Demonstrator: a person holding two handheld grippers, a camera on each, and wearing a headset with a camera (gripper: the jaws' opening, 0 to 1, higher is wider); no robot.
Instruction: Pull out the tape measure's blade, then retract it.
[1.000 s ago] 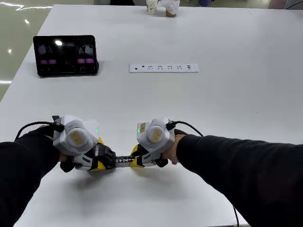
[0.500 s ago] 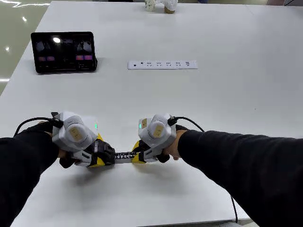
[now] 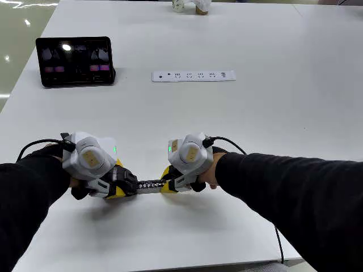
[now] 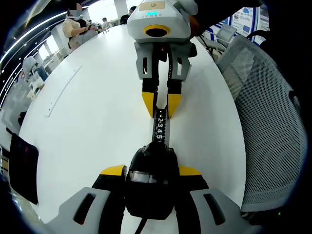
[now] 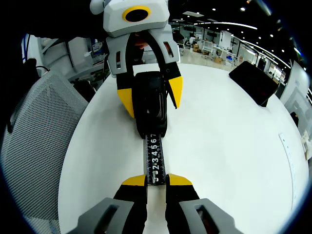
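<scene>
Nearest the person, both sleeved forearms (image 3: 272, 187) reach in over the near edge of the white tabletop (image 3: 272, 113). The left gripper (image 3: 121, 185) has its jaws pressed against both sides of the black tape measure (image 4: 152, 183), which sits upright between the yellow tips, just above or on the tabletop; contact with the surface cannot be told. At 3 o'clock from it, close by, the right gripper (image 3: 166, 187) faces it tip to tip. Its jaws are closed on the free end of the blade (image 5: 154, 158).

A short length of blade is drawn out and spans straight between the two grippers. In the right gripper view, its printed numerals run up to about 7 at the case mouth. A black cable (image 3: 227, 143) trails from the right gripper across the sleeve.

A grey mesh chair (image 4: 265, 122) stands beside the tabletop edge in the left gripper view.

Farther out in the head view, a white power strip (image 3: 193, 75) lies flat at 12 o'clock from the grippers, well apart from them. A dark tablet (image 3: 75, 61) with a lit screen stands propped at 11 o'clock. Small pale objects (image 3: 190, 5) sit at the far edge, too cut off to identify.
</scene>
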